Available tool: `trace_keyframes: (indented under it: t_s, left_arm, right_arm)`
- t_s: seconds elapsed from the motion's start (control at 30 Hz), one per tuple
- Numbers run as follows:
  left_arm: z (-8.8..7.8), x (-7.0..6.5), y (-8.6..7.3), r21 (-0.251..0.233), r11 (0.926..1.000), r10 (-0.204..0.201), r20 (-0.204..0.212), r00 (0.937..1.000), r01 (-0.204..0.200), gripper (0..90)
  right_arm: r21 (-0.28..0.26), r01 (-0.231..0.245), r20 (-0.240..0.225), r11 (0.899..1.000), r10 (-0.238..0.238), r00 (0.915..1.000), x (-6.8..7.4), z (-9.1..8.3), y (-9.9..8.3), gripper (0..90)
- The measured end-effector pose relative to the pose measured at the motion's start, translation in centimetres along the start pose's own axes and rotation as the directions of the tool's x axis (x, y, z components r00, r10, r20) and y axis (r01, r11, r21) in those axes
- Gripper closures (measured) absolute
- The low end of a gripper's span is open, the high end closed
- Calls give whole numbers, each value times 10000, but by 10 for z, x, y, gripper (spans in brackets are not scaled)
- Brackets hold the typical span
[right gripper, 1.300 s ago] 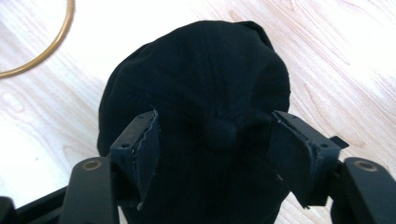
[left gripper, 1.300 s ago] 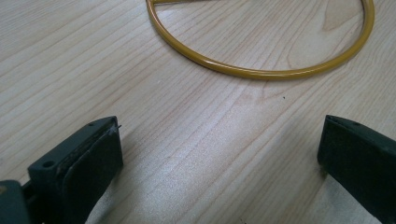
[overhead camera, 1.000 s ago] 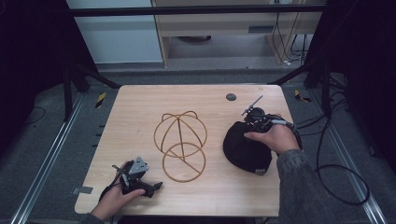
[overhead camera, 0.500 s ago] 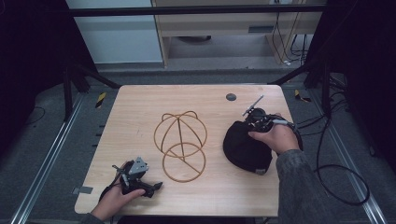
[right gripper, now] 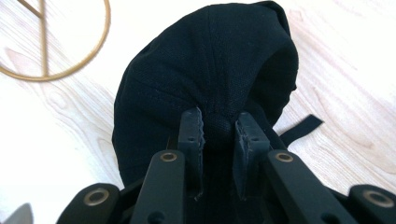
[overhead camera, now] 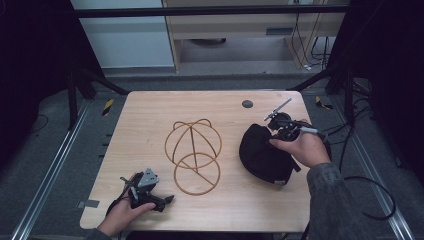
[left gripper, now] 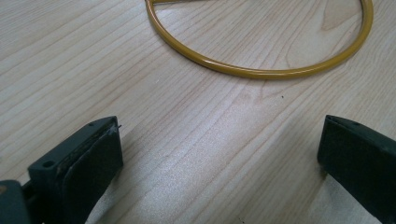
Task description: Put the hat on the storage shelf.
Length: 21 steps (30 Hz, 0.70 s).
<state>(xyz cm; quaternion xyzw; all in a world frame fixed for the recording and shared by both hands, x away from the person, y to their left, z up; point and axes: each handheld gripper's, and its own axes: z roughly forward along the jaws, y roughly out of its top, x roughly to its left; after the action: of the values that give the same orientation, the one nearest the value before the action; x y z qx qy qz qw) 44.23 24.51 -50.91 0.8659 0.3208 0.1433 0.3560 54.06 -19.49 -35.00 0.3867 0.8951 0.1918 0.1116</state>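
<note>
**Right gripper pinched the black cap**

The right gripper (right gripper: pixel 218 133) had just closed its jaws on a fold of the black cap (overhead camera: pixel 262 152), which sat right of centre in the high view, beside the wire stand (overhead camera: pixel 193 155). The left gripper (overhead camera: pixel 150 192) rested at the lower left on the table (overhead camera: pixel 150 115), jaws wide apart with nothing between them, the stand's yellow ring (left gripper: pixel 261 72) just ahead.

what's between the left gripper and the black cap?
In the high view the gold wire stand sits on the table between the left gripper and the black cap. The left gripper view shows bare wood before its ring.
</note>
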Motion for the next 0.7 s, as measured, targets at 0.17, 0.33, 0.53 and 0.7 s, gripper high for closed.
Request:
trace_keyframes:
  t_s: [0.17,0.33,0.53,0.7]
  left_arm:
    - [0,0,0,-13,10000,-15,2,10000,15,0]
    - [0,0,0,-2,10000,4,-1,10000,-4,0]
    - [0,0,0,-12,10000,-6,4,10000,6,0]
    - [0,0,0,0,10000,18,16,10000,-18,0]
  right_arm:
    - [-347,-49,-94,9994,46,9999,3,-15,0,759]
    - [-754,-94,-92,9971,87,9999,6,-25,-2,759]
    - [-1015,-25,-58,9948,19,10000,12,-33,-5,760]
    - [-1349,-35,-14,9908,33,10000,12,-43,-8,760]
